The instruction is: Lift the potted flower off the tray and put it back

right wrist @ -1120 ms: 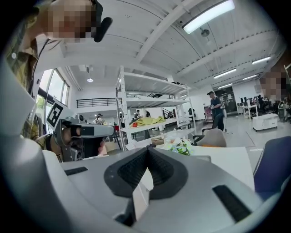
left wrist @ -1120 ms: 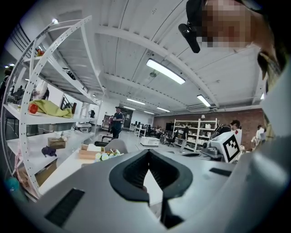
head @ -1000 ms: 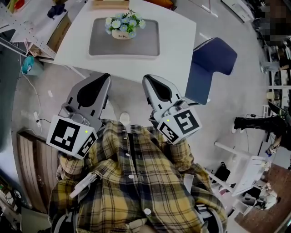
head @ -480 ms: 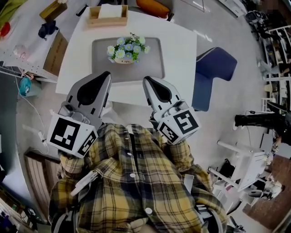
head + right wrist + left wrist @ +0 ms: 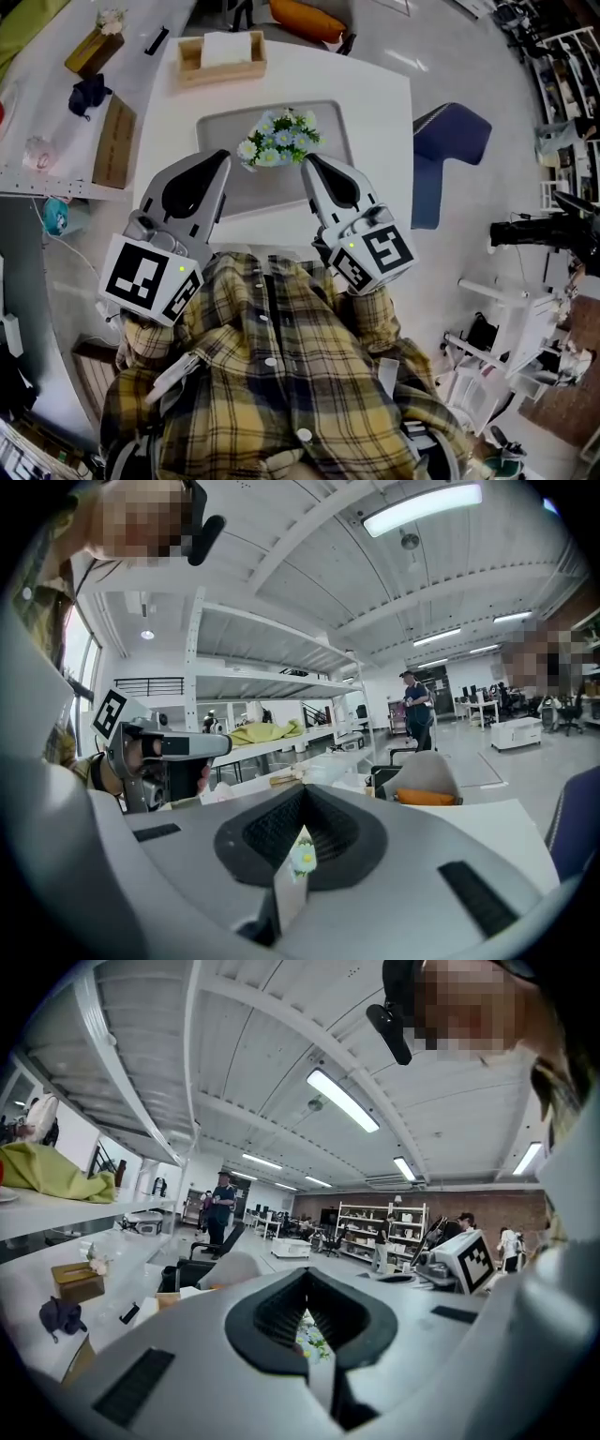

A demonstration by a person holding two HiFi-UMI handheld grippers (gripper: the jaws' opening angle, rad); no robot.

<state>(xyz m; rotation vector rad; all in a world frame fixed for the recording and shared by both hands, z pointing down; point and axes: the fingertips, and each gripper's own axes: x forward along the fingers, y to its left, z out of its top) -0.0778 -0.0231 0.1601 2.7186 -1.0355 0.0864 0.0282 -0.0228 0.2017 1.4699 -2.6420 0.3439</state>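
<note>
Side bench, far left: a cardboard box (image 5: 114, 141) and a dark cloth (image 5: 89, 94) lie on it, apart from each other.
Left gripper (image 5: 221, 159): its fingers are pressed together with nothing between them. In the head view its tip lies over the tray's left part, just left of the blooms (its height above the tray cannot be told).
Wooden box (image 5: 222, 58): it sits at the table's far edge, beyond the tray, with white sheets inside.
Tray (image 5: 323, 117): grey, lying flat in the middle of the white table (image 5: 380, 122).
Potted flower (image 5: 279, 139): it stands upright on the tray, between the two gripper tips. White and blue blooms and green leaves hide most of the pot.
Right gripper (image 5: 310, 164): its jaws are closed and empty, and its tip is just right of the blooms. In the right gripper view a white bloom shows through the slit beyond the pads.
Chair (image 5: 450, 141): blue, standing beside the table's right edge.
</note>
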